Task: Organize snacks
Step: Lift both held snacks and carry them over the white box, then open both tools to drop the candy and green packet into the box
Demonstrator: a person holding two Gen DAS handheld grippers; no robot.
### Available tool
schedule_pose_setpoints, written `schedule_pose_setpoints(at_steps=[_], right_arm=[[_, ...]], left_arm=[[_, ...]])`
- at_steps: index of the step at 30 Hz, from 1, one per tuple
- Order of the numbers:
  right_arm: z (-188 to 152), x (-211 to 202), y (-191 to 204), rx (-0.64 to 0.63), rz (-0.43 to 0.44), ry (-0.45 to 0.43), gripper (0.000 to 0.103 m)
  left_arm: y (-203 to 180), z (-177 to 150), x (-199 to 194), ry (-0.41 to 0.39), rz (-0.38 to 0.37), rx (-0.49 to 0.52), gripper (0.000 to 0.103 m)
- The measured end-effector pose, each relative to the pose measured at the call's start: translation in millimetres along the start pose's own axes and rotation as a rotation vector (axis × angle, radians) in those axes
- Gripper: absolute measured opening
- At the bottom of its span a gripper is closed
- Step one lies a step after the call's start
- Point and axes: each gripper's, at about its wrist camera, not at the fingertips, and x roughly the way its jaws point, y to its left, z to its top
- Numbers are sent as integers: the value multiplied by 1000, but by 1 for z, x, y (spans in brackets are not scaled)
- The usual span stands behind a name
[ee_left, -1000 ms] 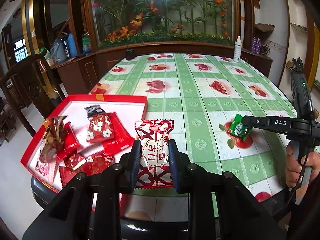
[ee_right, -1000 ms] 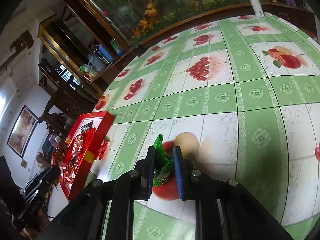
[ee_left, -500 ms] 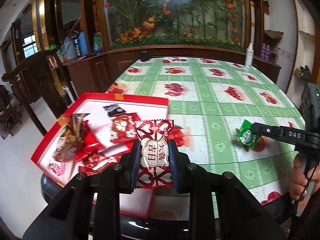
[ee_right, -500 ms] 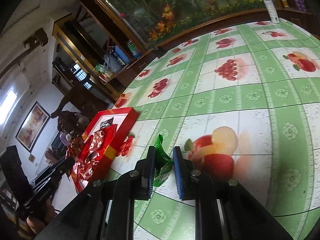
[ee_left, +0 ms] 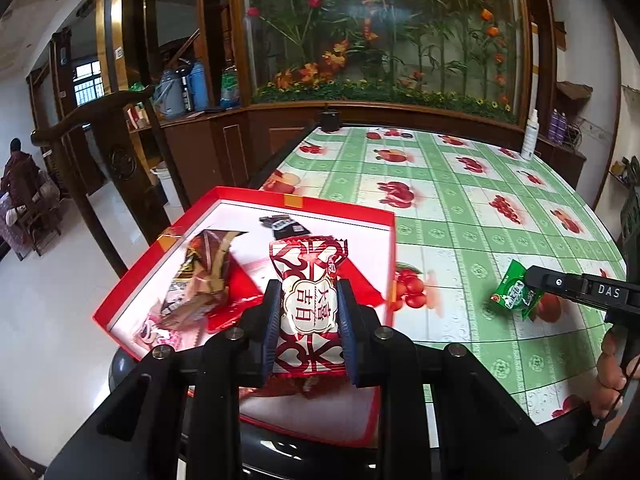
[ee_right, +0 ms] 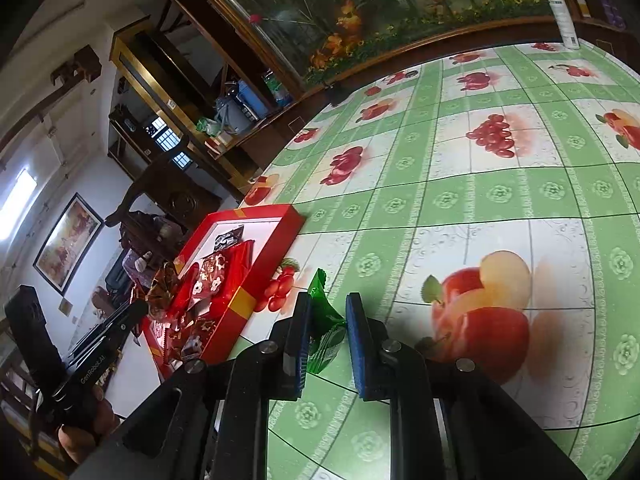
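Note:
My left gripper (ee_left: 307, 312) is shut on a red and white snack packet (ee_left: 308, 296) and holds it above the red tray (ee_left: 304, 201), which sits at the table's left edge with several wrapped snacks inside. My right gripper (ee_right: 328, 328) is shut on a green snack packet (ee_right: 325, 324) above the tablecloth, to the right of the red tray (ee_right: 272, 256). The green packet (ee_left: 514, 295) and the right gripper also show at the right of the left wrist view. The left gripper shows at the lower left of the right wrist view (ee_right: 132, 316).
The table wears a green and white fruit-print cloth (ee_left: 460, 208). A white spray bottle (ee_left: 530, 134) stands at its far right edge. A dark wooden chair (ee_left: 116, 152) stands left of the table. A flower display (ee_left: 380, 32) lies behind.
My left gripper has moved left with the red packet, from beside the tray to over it. My right gripper has carried the green packet left, toward the tray.

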Motion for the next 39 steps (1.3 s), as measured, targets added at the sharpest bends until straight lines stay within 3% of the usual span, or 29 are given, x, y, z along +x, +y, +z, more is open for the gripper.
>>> schedule_pose_setpoints(at_steps=[18,29,39], right_arm=[[13,28,60,-94,53,22,17],[30,56,106,-160,101,28,17],[38,85,162,-252,132,18,17]], left_arm=[[33,-2,12,17,43,-59,24],[66,3,21,14,107,-111,24],[70,20,34,-12,133,-87,24]])
